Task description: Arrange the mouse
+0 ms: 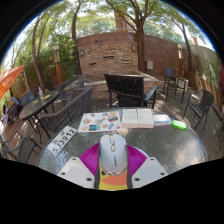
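A white-grey computer mouse (112,152) with a dark scroll wheel sits between my gripper's (112,163) two fingers. The magenta pads (93,156) press on its left and right sides, so the fingers are shut on it. The mouse is held over the glass patio table (70,145), its nose pointing away toward the middle of the table. An orange part shows just under the mouse's rear.
On the table beyond the mouse lie a patterned flat item (98,121), a white box or book (137,117) and a small green object (179,125). Dark metal chairs (128,90) stand around the table. A brick wall and trees stand behind.
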A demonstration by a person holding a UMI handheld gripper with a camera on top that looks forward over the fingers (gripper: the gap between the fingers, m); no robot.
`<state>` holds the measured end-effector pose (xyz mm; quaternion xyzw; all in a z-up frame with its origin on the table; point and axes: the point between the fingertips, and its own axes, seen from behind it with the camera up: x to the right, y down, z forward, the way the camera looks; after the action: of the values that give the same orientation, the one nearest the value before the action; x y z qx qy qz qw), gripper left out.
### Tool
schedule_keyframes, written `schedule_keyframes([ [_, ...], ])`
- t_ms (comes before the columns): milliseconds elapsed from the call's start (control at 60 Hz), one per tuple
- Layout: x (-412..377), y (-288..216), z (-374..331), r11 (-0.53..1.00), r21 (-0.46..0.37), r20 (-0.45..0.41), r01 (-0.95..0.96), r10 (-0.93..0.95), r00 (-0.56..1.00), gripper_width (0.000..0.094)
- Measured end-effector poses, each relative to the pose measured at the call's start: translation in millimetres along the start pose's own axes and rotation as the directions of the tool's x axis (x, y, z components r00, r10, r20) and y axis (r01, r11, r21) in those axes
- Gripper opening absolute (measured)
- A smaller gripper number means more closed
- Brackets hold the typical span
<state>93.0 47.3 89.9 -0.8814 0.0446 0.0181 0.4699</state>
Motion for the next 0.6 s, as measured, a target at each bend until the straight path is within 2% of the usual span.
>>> schedule_keyframes([
  [50,12,28,13,0.997,-0.077,-0.025,0.0,-0.002,1.0,0.0367],
  [117,27,62,29,0.992,-0.128,-0.043,-0.005,0.0,0.999,0.0372],
  [250,31,97,37,0.979,-0.201,-0.037,-0.023,0.016,0.999,0.0536],
  [283,30,94,33,0.977,-0.21,-0.038,-0.027,0.02,0.999,0.0627],
  [333,28,87,23,0.983,-0.185,-0.032,-0.02,0.015,0.999,0.0846],
  [350,29,84,19,0.984,-0.175,-0.035,-0.015,0.009,0.999,0.0872],
  [383,30,71,8,0.987,-0.163,-0.038,0.0,-0.006,0.999,0.0844],
  [600,10,30,-84,0.995,-0.083,-0.056,0.052,-0.056,0.997,0.0857],
])
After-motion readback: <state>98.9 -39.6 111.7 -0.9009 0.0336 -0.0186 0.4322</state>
